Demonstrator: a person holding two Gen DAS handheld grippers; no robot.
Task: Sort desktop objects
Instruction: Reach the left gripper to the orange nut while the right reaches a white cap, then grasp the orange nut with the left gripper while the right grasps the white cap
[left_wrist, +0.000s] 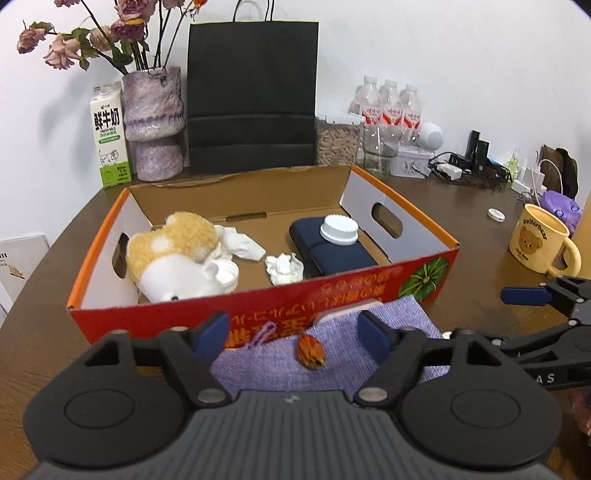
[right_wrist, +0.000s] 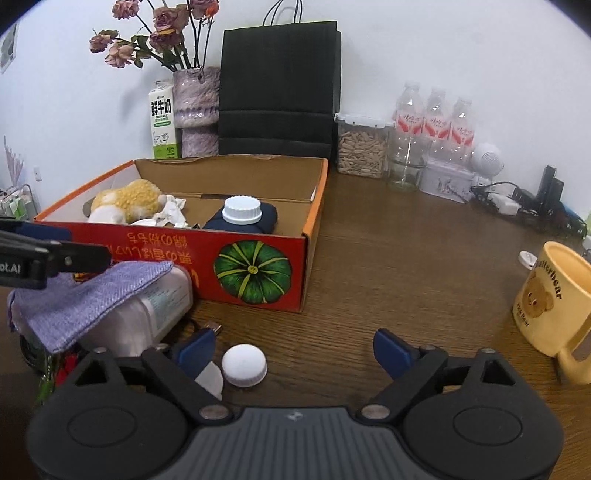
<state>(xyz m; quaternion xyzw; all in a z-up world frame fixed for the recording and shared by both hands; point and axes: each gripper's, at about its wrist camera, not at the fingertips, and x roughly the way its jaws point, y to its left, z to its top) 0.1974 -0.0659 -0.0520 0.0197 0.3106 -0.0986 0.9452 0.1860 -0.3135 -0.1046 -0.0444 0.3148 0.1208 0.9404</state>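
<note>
Just in front of the pumpkin-printed cardboard box (right_wrist: 258, 266), the open right tongs (right_wrist: 293, 354) frame a white bottle cap (right_wrist: 244, 364) lying leftward; left tongs (left_wrist: 291, 334) open over purple cloth (left_wrist: 325, 354).

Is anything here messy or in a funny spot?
Yes. A white cap lies loose on the table, off any bottle. A dried flower bud sits on the purple cloth, which is draped over a tipped white bottle. Crumpled tissues lie in the box.
</note>
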